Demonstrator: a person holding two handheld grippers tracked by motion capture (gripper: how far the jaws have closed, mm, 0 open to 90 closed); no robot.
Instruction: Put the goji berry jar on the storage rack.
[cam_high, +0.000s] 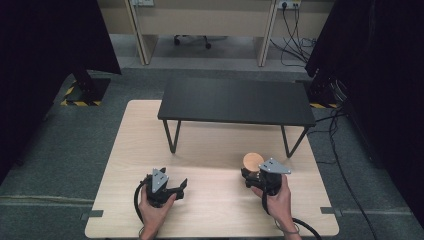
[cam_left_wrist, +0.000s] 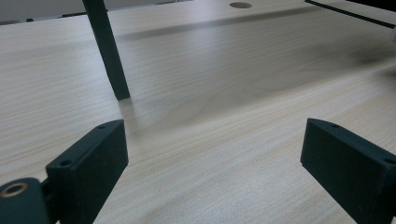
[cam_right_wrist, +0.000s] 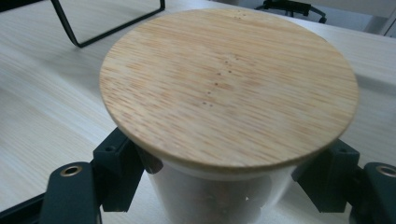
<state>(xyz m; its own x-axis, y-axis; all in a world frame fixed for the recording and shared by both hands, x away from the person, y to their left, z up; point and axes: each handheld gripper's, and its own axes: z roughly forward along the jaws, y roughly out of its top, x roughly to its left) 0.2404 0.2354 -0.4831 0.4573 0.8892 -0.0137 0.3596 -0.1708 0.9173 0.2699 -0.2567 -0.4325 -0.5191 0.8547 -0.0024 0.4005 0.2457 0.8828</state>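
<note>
From above, your right gripper (cam_high: 252, 176) hides the jar (cam_high: 253, 163); its own view shows it clamped under the bamboo lid (cam_right_wrist: 229, 84). Your left gripper (cam_high: 179, 189) rests open on the worktop (cam_high: 215, 150).

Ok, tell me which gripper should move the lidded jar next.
Right. The right gripper is already shut on the jar under its bamboo lid; the left gripper is open, nothing between its jaws.
</note>
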